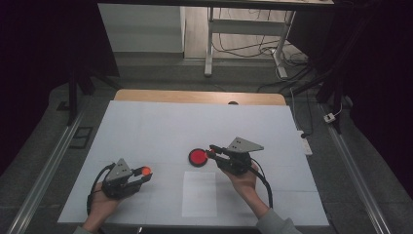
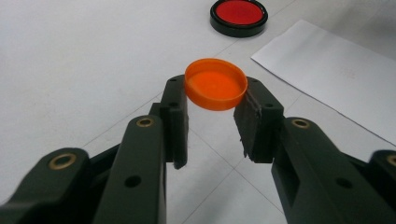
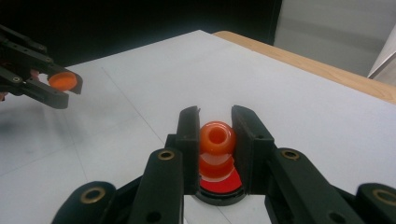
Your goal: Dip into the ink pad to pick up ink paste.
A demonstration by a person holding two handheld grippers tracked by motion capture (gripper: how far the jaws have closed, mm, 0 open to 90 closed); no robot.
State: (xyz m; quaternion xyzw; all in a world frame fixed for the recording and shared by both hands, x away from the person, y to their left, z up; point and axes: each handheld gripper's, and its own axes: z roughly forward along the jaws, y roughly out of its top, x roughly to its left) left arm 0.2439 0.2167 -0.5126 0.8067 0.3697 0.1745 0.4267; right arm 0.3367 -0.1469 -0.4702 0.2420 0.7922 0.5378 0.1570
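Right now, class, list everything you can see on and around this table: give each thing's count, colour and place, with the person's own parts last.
Cap: one, orange, held between the left gripper's jaws above the table.
Stamp: one, orange, knob-topped, held in the right gripper's jaws over the ink pad.
Ink pad: one, red in a black rim, on the table centre.
Paper sheet: one, white, near edge, in front of the ink pad.
Table: one, white top, wooden far edge.
Left gripper: one, black.
Right gripper: one, black.
Hands: two, bottom.
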